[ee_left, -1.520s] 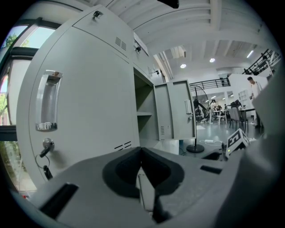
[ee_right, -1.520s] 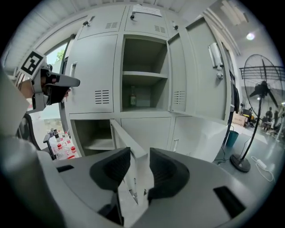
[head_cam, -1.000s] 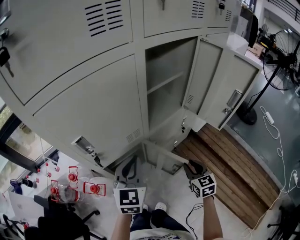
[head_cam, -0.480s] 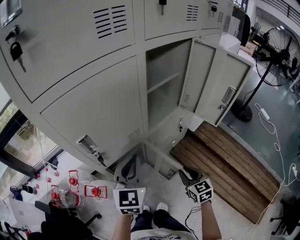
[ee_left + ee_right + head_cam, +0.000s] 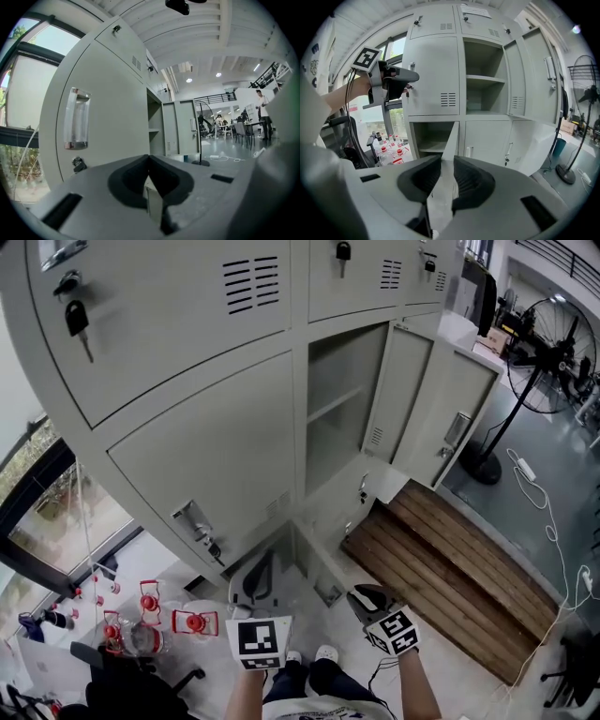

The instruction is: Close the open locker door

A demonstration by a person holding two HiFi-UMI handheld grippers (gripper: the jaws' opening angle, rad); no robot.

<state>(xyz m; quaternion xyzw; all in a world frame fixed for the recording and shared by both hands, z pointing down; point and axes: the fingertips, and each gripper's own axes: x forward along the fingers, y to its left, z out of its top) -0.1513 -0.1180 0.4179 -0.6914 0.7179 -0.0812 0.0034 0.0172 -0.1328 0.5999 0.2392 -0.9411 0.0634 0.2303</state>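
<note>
A low locker door (image 5: 314,559) stands swung out toward me from its open compartment (image 5: 431,136). In the right gripper view this door (image 5: 451,138) is edge-on and lines up with the gap of my right gripper (image 5: 446,159). Its jaws have just been closing and stand apart, and the pads are not seen pressing the door. From above, the right gripper (image 5: 356,596) sits just right of the door's free edge. My left gripper (image 5: 255,570) hovers left of the door, tips together and empty (image 5: 149,157); it also shows at upper left (image 5: 414,75).
Higher up, another locker (image 5: 342,399) is open with its door (image 5: 398,399) swung right, beside a further open door (image 5: 459,418). A wooden pallet (image 5: 450,559), a floor fan (image 5: 553,343) and a cable (image 5: 548,502) lie right. Red-capped bottles (image 5: 150,615) stand left.
My right gripper has moved left and nearer to me, up to the low door's free edge. The left gripper has barely shifted. The view has swung slightly left.
</note>
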